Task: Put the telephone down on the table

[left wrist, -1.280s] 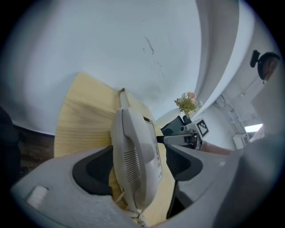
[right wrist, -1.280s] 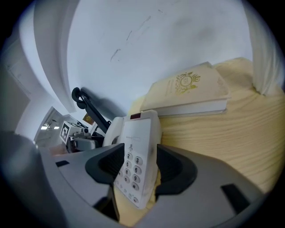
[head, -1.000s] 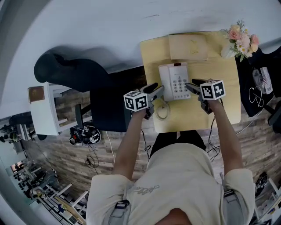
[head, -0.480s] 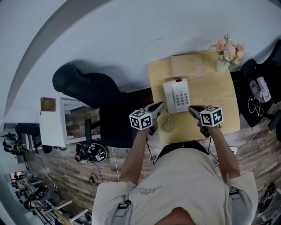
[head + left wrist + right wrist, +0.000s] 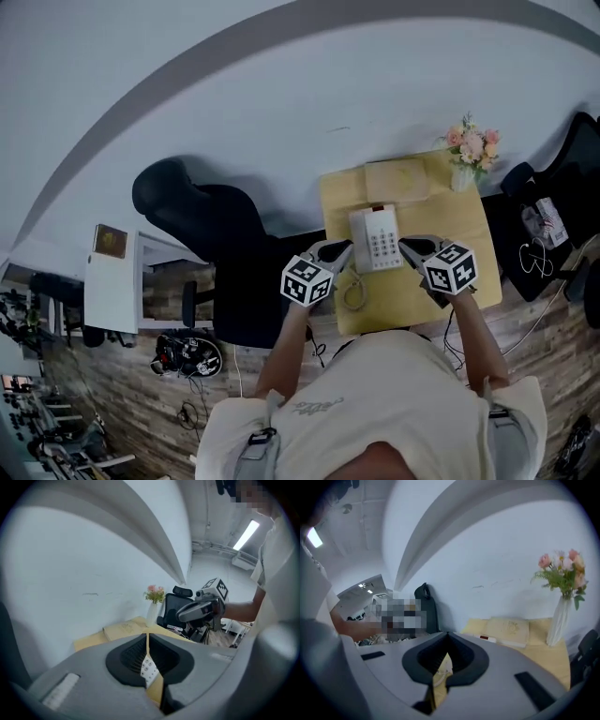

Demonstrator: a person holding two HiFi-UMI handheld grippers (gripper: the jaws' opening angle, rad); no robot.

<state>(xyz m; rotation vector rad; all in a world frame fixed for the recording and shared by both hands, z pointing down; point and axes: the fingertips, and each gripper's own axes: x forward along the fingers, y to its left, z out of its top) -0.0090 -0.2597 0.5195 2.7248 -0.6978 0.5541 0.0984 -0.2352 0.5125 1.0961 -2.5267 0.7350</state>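
Overhead, shows telephone [image 5: 377,239] flat on bench [image 5: 469,258], flowers [image 5: 472,145] at its two o'clock. Puts left tongs [image 5: 339,251] at its nine o'clock, right tongs [image 5: 409,246] at three, neither gripping it. Left gripper view: finds jaws pressed together, empty, telephone glimpsed at six o'clock through the slit. Right gripper view: likewise closed on nothing, yellow bench beyond, vase [image 5: 557,620] at three o'clock.

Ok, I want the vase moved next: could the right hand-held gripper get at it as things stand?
Probably yes: the right hand-held gripper is shut and empty, and only bare table lies between it and the vase at the far right corner; the telephone sits to its left.
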